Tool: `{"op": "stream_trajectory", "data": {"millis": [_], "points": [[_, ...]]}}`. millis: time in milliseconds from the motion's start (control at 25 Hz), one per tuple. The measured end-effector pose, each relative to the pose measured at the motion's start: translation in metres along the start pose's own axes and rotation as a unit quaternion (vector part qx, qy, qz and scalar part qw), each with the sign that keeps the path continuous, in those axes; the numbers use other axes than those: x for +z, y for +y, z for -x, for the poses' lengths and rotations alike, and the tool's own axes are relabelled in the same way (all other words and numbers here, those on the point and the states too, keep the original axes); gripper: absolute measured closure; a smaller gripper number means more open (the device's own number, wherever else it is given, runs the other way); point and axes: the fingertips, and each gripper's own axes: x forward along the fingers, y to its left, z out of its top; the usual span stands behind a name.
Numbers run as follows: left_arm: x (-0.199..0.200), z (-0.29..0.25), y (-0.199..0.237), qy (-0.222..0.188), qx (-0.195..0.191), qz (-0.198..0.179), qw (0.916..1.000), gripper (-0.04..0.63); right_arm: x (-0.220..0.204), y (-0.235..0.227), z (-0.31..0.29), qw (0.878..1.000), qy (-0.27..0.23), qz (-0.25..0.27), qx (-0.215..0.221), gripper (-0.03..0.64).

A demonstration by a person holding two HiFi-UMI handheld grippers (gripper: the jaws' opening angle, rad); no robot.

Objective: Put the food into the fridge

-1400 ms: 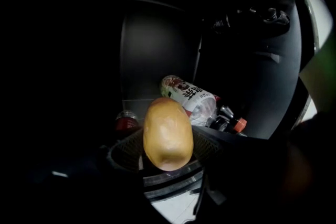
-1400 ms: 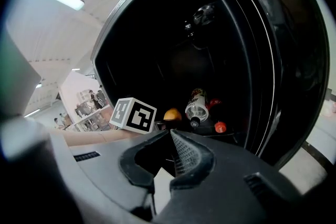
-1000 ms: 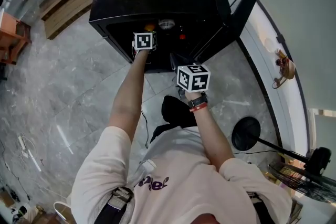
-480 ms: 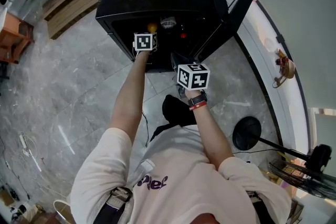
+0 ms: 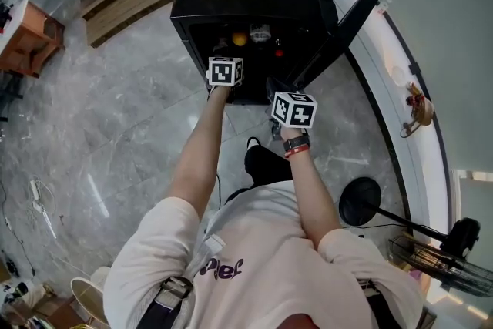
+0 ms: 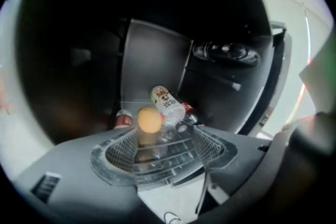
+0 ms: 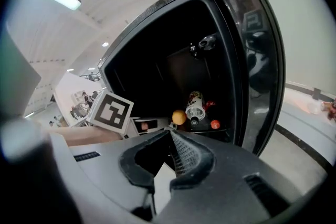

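Left gripper view: left tool [image 6: 165, 147] has just been opening and its jaws stand spread wide with nothing between them. Past the tips, an orange [image 6: 149, 119] sits on the fridge [image 6: 152, 60] shelf. It is just beside a bottle [image 6: 167, 104] lying on its side and near a red can [image 6: 123, 120]. Fridge interior is very dark, upper part unreadable; the tool body cuts off the shelf front

Right gripper view: right tool [image 7: 172, 144] has its jaws pressed together and holds nothing. The same orange and bottle show deep inside, plus a small red item [image 7: 214, 124] on the shelf edge, too small to tell what. The door [image 7: 257, 60] stands wide open at the right

Head view: fridge sits on the floor [image 5: 115, 112], both arms reach toward its opening, and the food shows as small spots inside. Tool tips are hidden under the marker cubes

Progress, judged: the food looks already placed and both tools are empty. No other food shows outside the fridge. The door is not yet shut, which is likely all that is left
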Motion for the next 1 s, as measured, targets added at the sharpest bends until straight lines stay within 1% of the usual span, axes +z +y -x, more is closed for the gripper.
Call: {"op": "stream_trajectory", "data": {"millis": [80,200,320,440,720,1000], "points": [[-0.003,0.019,-0.006,0.001,-0.001,0.002,1.0,0.281,0.006,-0.001,0.007,1.0,-0.004,0.011,-0.008,0.601],[-0.006,0.046,-0.017,0.006,-0.003,-0.008,0.9999,0.281,0.013,-0.006,0.014,0.999,-0.007,0.031,-0.026,0.601],[-0.009,0.074,-0.027,0.001,-0.003,-0.004,1.0,0.281,0.015,-0.002,0.018,0.999,-0.008,0.028,-0.026,0.601],[-0.012,0.104,-0.033,-0.009,0.002,0.004,0.9999,0.281,0.011,0.009,0.024,0.999,-0.004,0.038,-0.022,0.601],[-0.024,0.184,-0.036,-0.038,0.023,0.014,0.9989,0.281,0.002,0.052,0.053,0.999,-0.002,0.049,-0.004,0.601],[-0.024,0.272,-0.044,-0.093,0.05,0.027,0.9941,0.281,-0.006,0.105,0.088,0.998,-0.01,0.064,0.022,0.601]]}}
